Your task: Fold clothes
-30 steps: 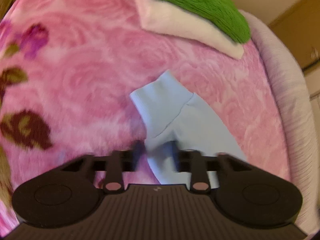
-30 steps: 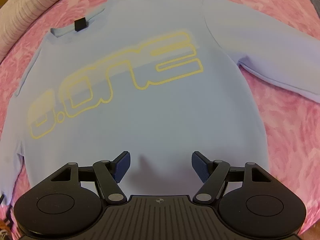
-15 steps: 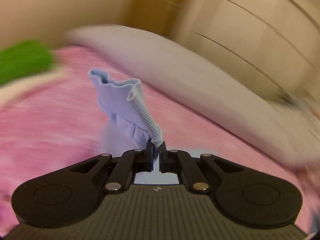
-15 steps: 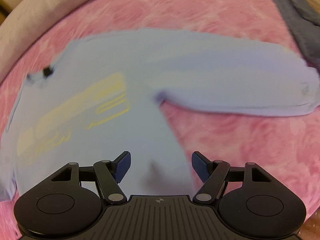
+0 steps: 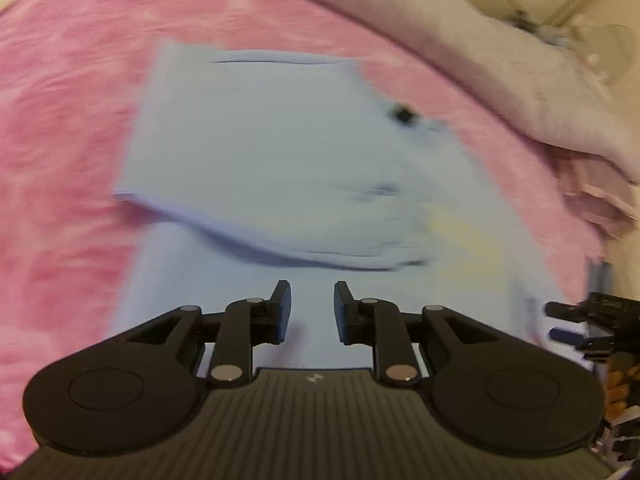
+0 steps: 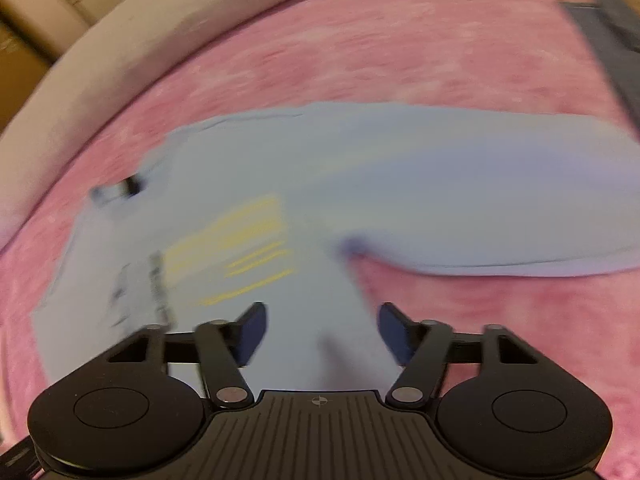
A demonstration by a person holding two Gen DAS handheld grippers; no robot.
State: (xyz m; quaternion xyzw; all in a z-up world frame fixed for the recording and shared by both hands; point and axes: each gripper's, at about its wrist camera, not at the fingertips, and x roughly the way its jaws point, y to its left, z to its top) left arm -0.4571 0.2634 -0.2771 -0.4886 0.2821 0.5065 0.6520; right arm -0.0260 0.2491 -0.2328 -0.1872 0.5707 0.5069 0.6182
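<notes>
From my left wrist, my left gripper (image 5: 308, 307) hangs over the pale blue sweatshirt (image 5: 280, 152) on the pink blanket (image 5: 60, 120), its jaws opening with nothing between them; one sleeve (image 5: 260, 200) lies folded across the body. From my right wrist, my right gripper (image 6: 322, 330) is closing over the sweatshirt's lower body, pads apart and clear of the cloth, the other sleeve (image 6: 500, 200) stretching right.

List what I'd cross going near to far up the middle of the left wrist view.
Left gripper, jaws opening with nothing between them → flat body of the light blue sweatshirt → sleeve folded across it → pink blanket → pale bed edge.
</notes>
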